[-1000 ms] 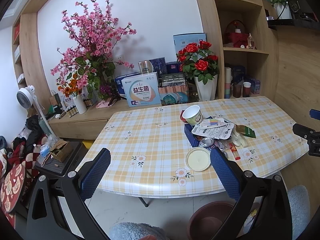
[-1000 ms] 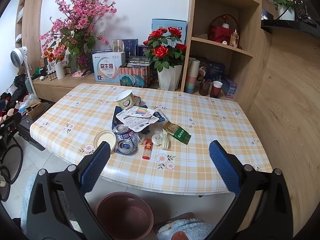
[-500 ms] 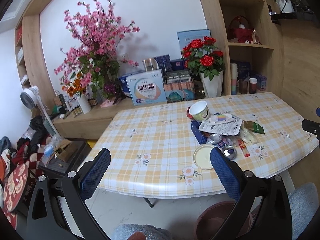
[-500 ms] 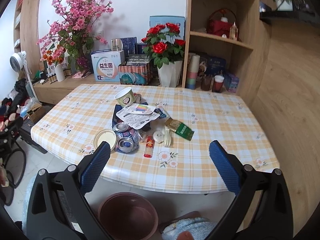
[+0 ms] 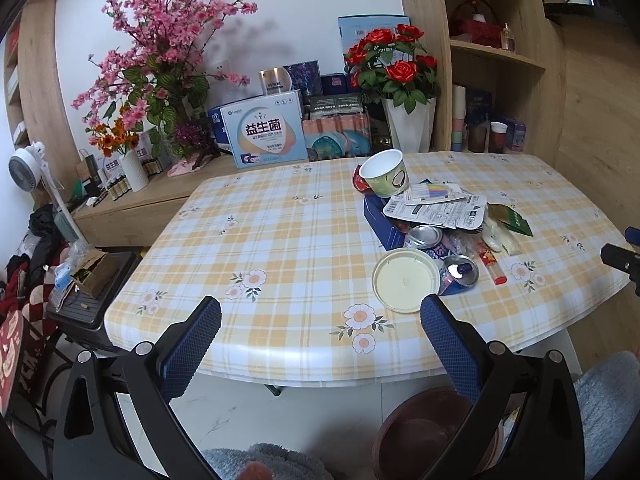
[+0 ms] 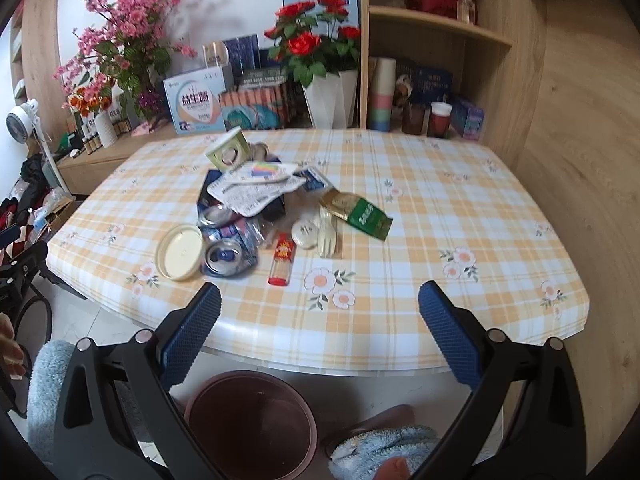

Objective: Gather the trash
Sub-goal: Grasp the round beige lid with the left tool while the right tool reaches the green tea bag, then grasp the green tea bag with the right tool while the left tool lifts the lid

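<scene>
A heap of trash lies on the plaid table: a paper cup on its side, white printed wrappers, crushed cans, a round cream lid, a red lighter, a green packet and a plastic fork. A brown bin stands on the floor below the table's near edge; it also shows in the left wrist view. My left gripper and right gripper are both open and empty, in front of the table edge.
Behind the table a low sideboard holds pink blossoms, a rose vase and boxes. Wooden shelves stand at the back right. A fan and clutter are on the left. Grey-blue slippers are near the bin.
Both grippers have moved closer to the table and slightly higher, so the trash heap looks larger. Both stay open.
</scene>
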Tool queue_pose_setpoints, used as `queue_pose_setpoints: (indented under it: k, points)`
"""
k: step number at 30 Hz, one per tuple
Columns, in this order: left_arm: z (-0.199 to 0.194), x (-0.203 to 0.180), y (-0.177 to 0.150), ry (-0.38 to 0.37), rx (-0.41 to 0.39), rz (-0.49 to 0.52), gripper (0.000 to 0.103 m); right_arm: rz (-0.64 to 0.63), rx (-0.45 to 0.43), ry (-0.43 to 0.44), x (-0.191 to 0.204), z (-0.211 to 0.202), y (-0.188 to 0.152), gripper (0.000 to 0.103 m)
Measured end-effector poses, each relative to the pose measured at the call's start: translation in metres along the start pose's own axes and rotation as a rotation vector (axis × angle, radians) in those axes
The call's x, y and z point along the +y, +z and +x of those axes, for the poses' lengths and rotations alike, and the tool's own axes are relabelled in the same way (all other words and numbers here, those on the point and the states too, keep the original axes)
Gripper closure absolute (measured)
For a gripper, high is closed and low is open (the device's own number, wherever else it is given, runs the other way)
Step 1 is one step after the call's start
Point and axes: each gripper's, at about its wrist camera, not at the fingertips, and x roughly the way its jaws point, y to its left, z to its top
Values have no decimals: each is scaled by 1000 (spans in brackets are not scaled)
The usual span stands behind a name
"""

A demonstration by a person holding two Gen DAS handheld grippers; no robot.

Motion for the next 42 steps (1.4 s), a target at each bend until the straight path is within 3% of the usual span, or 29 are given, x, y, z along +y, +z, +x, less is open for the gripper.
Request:
queue_pose_setpoints:
  k: [5,10,19,28,32,34,35,39,42]
  points:
    - [42,-4,-6,-47,89,3,5,-20,35,-49,-3,27,-5,6]
    - [79,-21,-13,-107,93,23,5,32,53,-43,-19,49,-4,6]
    - [164,-63,-11,-303,192,82,5,32,115,-41,-33,90,-4,6]
    - [206,-81,-13,-290,256,149,5,-10,142,-36,-38,119,-1,6]
    - [212,-76,-14,-316,278,102,5,-43,128,-32,-42,126,7,6]
    - [213,-73,-14,-327,280,83,8,-97,114,-42,-45,131,16,6]
    - [212,-71,-14,-331,275,76,17,-140,98,-60,-47,134,24,6]
    - [213,-59,-15,-357,279,23,18,-246,91,-80,-63,157,51,7]
    - [213,-51,-13,-347,266,5,19,-322,126,-47,-69,182,69,18]
